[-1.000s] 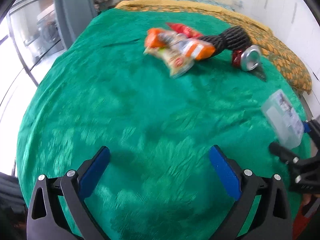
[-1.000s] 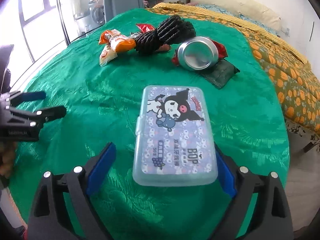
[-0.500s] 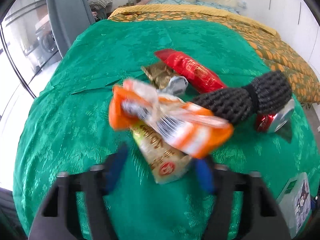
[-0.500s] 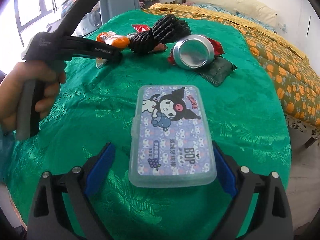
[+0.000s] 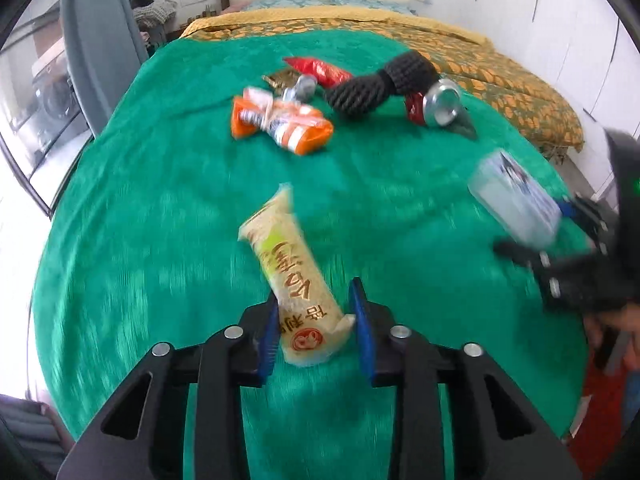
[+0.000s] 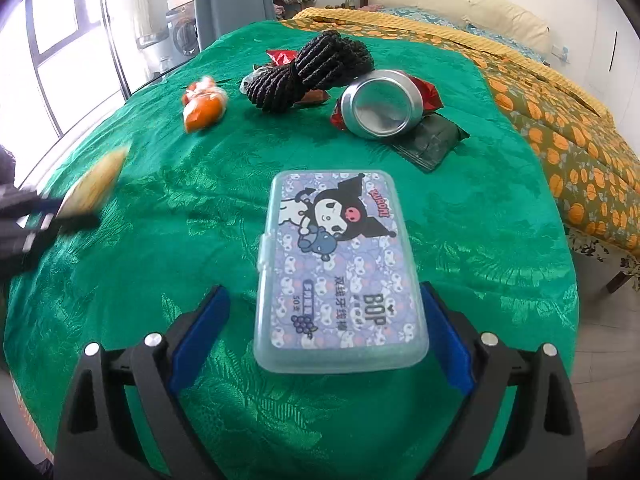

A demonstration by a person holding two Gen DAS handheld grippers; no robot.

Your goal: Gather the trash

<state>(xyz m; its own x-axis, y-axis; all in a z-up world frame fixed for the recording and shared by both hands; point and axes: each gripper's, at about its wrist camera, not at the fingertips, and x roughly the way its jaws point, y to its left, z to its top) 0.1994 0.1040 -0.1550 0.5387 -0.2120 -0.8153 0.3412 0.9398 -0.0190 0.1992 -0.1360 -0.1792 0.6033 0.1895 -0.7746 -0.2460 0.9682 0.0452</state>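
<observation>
My left tool (image 5: 316,328) has just been closing and easing, pinching the beige snack wrapper (image 5: 294,284), lifted from the pile into centre frame. My right tool (image 6: 324,340) grips the plastic box (image 6: 340,272) lower centre.

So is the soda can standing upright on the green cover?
No, the soda can lies on its side, its round silver end facing the right wrist camera.

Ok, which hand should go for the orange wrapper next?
Probably neither until one unloads: the left gripper holds the beige snack packet, and the right gripper holds the floss-pick box. The orange wrapper lies nearer the left's side.
</observation>
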